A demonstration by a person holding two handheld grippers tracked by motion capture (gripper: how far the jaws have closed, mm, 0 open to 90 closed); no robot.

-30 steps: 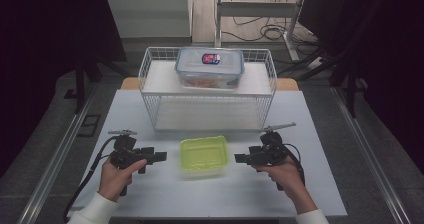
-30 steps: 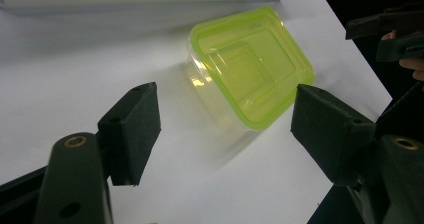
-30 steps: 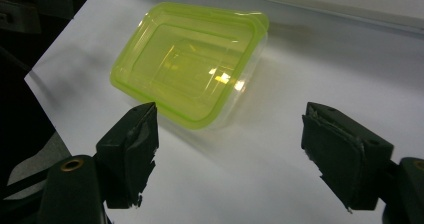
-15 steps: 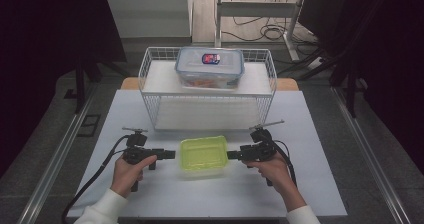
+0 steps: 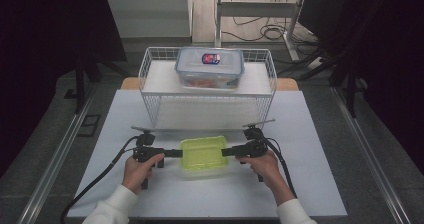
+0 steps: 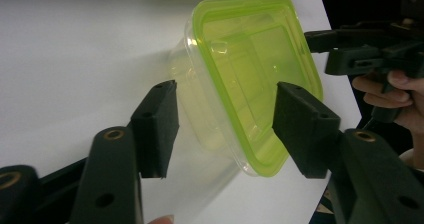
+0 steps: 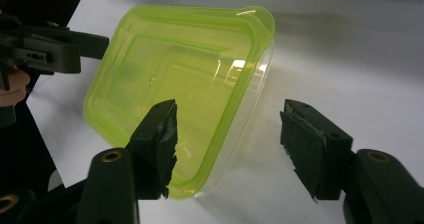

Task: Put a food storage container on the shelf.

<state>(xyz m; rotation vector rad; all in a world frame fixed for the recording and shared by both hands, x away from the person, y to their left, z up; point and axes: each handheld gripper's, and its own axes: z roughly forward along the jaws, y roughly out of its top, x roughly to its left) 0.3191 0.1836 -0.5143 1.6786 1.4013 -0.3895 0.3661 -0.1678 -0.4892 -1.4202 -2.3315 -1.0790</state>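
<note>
1. Cable [image 5: 95, 181] trails from the left gripper [image 5: 172, 153] across the white table [image 5: 320, 184] and leaves the high view at the bottom edge.
2. Left hand [image 5: 137, 166] holds the left gripper, which points right at the short left end of the green-lidded container [image 5: 204, 153]. In the left gripper view its jaws stand spread, one pad [image 6: 157, 126] beside the clear wall and the other pad [image 6: 300, 129] over the lid [image 6: 255, 69]; contact with the container cannot be confirmed.
3. The green-lidded container sits on the table, near the front edge, between the two grippers and in front of the wire basket [image 5: 150, 69]. Its body is clear plastic; the contents cannot be made out through the lid. The lower corner is covered by the pads in both gripper views.
4. The wire basket stands at the far side of the table. A second container [image 5: 210, 66] with a clear lid and a red-and-blue label rests on its shelf; the label text is too small to read, and the reddish contents are unclear.
5. Right gripper [image 5: 229, 151] points left at the container's right end, held by the right hand [image 5: 262, 164]. In the right gripper view its jaws are spread wide, with the container's corner between them; one pad [image 7: 160, 144] overlaps the lid rim, the other pad [image 7: 312, 151] stands apart from the wall.
6. Sleeves are cut off at the bottom of the high view.
</note>
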